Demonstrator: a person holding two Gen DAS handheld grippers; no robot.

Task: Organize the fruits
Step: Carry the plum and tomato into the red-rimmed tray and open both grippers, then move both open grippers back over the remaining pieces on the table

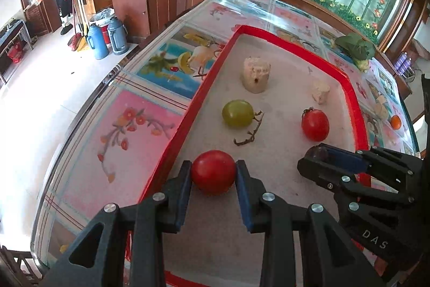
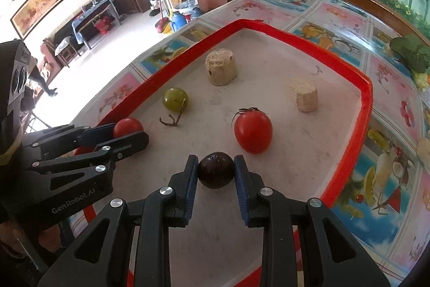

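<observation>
A glass-topped table with a flowered pink and blue cloth [image 1: 126, 125] stands in a wood-panelled room, and on it lies a red-rimmed tray with a pale, gritty floor [image 2: 366, 109]. The left gripper [image 1: 214, 171] has its fingers closed to a narrow gap on a round red tomato [image 1: 213, 172] at the tray's near left edge; the right gripper [image 2: 215, 170] likewise clasps a dark purple round fruit [image 2: 215, 174] near the tray's near middle. Both fruits appear to rest on or just above the tray floor. To do this step well, I judge each grip should stay gentle enough not to bruise soft skin, and the lift should go straight up before any sideways travel. Ahead lie a green grape with a dry brown stem [image 2: 175, 99], a stalked oval red tomato [image 2: 253, 131] just beyond the dark fruit, and two pale cut cylinders [image 2: 221, 67] farther back. The oval tomato stands nearest the right gripper's path.
</observation>
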